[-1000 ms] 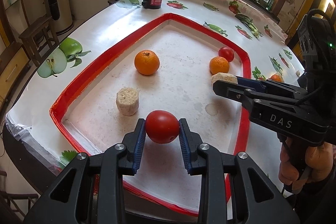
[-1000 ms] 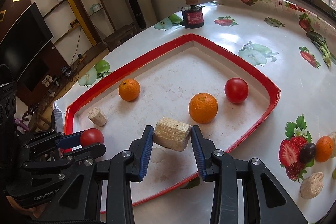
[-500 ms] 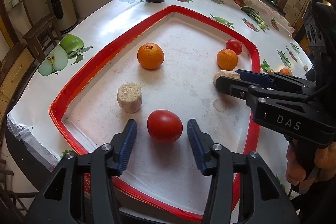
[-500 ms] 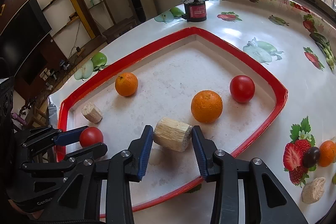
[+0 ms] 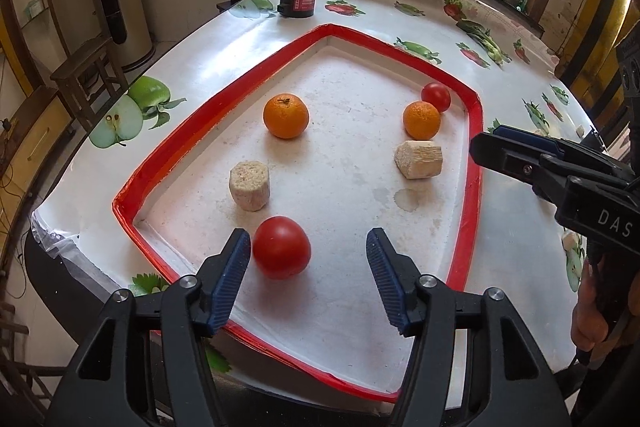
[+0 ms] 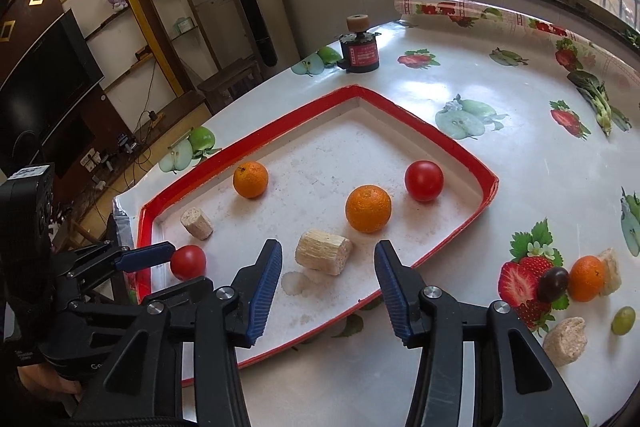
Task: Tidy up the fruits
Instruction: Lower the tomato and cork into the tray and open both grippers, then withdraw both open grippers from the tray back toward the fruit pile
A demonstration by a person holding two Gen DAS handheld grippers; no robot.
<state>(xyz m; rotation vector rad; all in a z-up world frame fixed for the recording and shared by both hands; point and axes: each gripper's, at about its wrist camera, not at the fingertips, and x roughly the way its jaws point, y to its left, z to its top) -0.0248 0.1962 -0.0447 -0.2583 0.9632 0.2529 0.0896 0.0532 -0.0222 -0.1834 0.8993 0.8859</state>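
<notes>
Red-rimmed tray point(image 5: 474, 163): both grippers' jaws apart, tomato point(image 5: 281, 252) apparently touching the left gripper point(image 5: 308, 277).

I see a glossy white fruit-printed plastic tablecloth point(image 6: 500, 87) catching window glare. The red-rimmed white tray point(image 5: 464, 95) looks matt and gritty. The near smooth red tomato point(image 5: 282, 253) shines; the pale fibrous cut chunk point(image 6: 323, 252) looks rough.

In the right wrist view the dark round grape point(image 6: 553, 283) hides part of the small orange citrus fruit point(image 6: 587, 277); the pale cut stalk piece point(image 6: 611, 275) behind shows only partly. The black jar's red label point(image 6: 363, 55) is too small to read.
</notes>
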